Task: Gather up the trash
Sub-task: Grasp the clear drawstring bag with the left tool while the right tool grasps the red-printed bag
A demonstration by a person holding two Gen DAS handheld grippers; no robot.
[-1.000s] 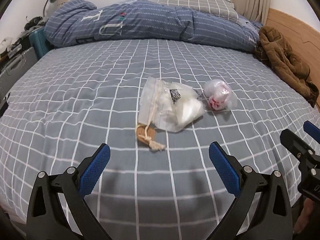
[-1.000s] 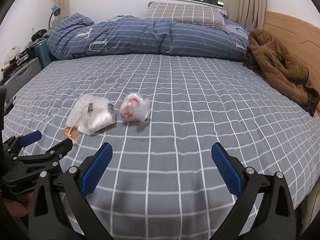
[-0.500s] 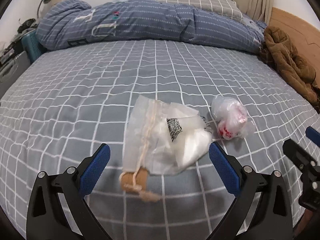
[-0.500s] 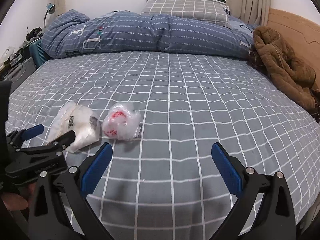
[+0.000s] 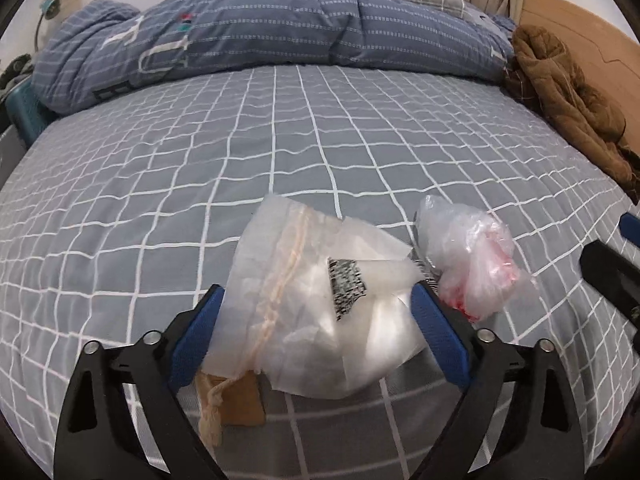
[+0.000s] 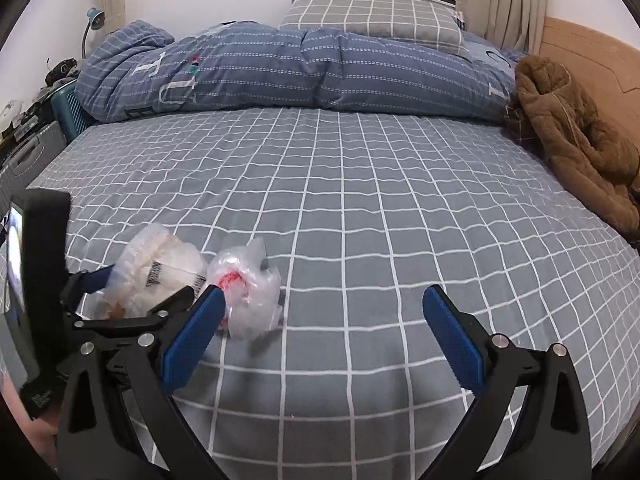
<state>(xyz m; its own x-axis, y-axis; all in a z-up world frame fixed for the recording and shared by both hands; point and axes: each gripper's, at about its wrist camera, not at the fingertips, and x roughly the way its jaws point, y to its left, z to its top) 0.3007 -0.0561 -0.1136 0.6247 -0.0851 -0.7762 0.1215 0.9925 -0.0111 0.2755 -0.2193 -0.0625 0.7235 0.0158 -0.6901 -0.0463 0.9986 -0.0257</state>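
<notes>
Grey checked bedsheet [image 5: 280,128]; left gripper [image 5: 316,332] closing around drawstring pouch [image 5: 320,312], not yet gripped. Right gripper [image 6: 324,332] wide, empty, beside crumpled plastic bag [image 6: 248,300]. Next, likely: pinch, lift.

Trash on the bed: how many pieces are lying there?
2. A white drawstring bag lies between the left gripper's closing jaws. A crumpled clear plastic bag with red print lies just right of it. More could be hidden under the bedding.
</notes>
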